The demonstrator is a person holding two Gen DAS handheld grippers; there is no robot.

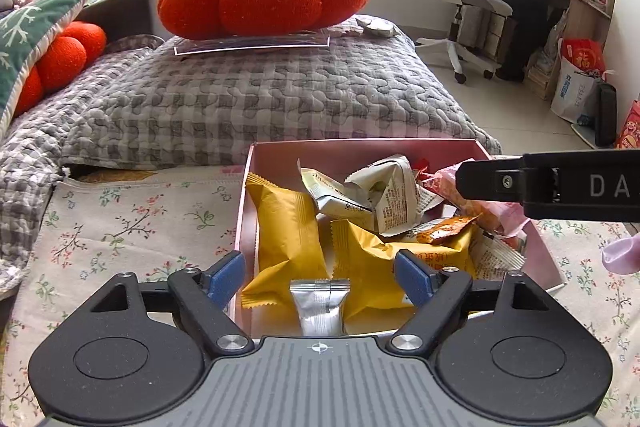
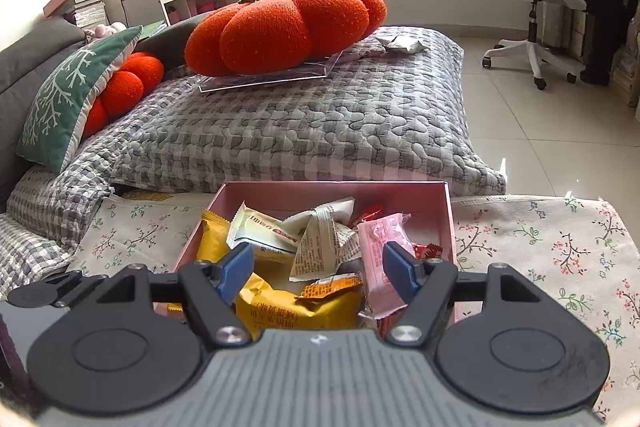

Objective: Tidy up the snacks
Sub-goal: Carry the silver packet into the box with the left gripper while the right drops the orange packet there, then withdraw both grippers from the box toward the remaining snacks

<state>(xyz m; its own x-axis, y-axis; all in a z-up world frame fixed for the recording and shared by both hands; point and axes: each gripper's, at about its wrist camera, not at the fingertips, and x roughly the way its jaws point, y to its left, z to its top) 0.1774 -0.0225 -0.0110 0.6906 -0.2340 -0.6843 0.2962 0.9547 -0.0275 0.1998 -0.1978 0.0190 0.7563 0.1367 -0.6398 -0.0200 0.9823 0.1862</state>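
A: We hold the left tool (image 1: 320, 277) spread wide over the pink box (image 1: 360, 149); the silver packet (image 1: 320, 307) lies loose between its jaws, long axis pointing away.

B: Our right tool (image 2: 318, 271) hangs released above the yellow packet (image 2: 296, 307), gripping nothing.

The left tool (image 1: 320, 273) and the right tool (image 2: 318, 269) both tilt downward with blue-padded fingers (image 1: 226, 277) spread wide and pressing on nothing, the two tools close side by side.
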